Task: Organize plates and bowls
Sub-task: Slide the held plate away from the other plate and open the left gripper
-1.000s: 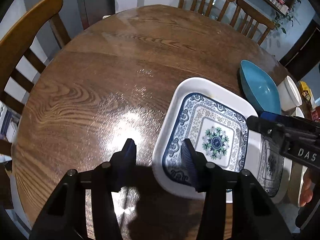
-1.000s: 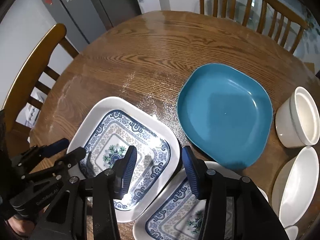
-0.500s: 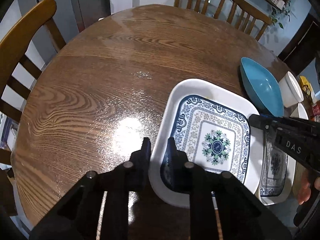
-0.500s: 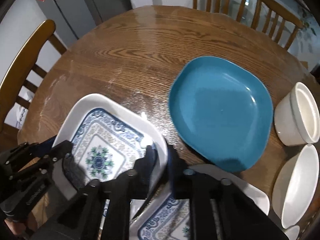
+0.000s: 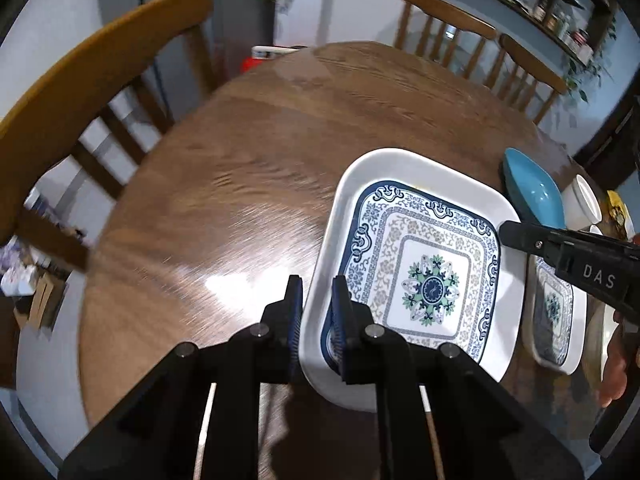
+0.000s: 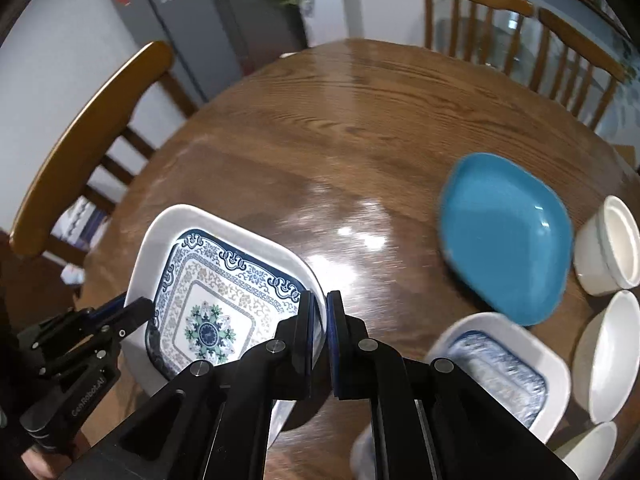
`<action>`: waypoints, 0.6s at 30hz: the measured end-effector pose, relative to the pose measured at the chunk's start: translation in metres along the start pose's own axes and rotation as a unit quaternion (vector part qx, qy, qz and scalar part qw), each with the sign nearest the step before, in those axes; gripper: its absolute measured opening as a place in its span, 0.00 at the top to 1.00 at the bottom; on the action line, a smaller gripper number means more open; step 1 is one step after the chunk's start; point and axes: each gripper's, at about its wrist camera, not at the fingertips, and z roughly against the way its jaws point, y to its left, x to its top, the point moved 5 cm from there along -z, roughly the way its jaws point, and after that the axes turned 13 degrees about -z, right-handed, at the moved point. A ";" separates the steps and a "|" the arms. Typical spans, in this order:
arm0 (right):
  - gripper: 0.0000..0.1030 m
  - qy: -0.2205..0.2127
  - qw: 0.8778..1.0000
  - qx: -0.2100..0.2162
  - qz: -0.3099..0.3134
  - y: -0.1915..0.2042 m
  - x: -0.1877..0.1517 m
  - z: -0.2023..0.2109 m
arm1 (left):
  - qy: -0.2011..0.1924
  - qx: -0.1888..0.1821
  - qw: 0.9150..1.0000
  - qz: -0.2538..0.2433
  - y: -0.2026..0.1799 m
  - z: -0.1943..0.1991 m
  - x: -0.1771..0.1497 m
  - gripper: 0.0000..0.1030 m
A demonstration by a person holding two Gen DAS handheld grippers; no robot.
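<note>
A square white plate with a blue floral pattern is held up off the round wooden table. My left gripper is shut on its near left rim. My right gripper is shut on the opposite rim of the same plate. A second patterned plate lies on the table at the right; it also shows in the left wrist view. A blue plate lies beyond it.
A white ramekin and white bowls sit at the table's right edge. Wooden chairs stand at the left and at the far side. A grey fridge stands behind.
Both grippers closed on opposite rims of the patterned plate and lifted it off the table. The views have risen and tilted up.
</note>
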 end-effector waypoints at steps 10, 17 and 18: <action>0.92 0.050 0.997 0.021 0.048 0.052 -0.040 -0.024 | 0.034 0.029 0.997 0.058 0.038 0.013 -0.050 0.89; 0.92 0.060 0.997 0.017 0.048 0.057 -0.048 -0.042 | 0.047 0.033 0.996 0.070 0.044 0.003 -0.057 0.89; 0.92 0.059 0.997 0.017 0.046 0.058 -0.048 -0.043 | 0.049 0.032 0.996 0.069 0.043 0.001 -0.057 0.89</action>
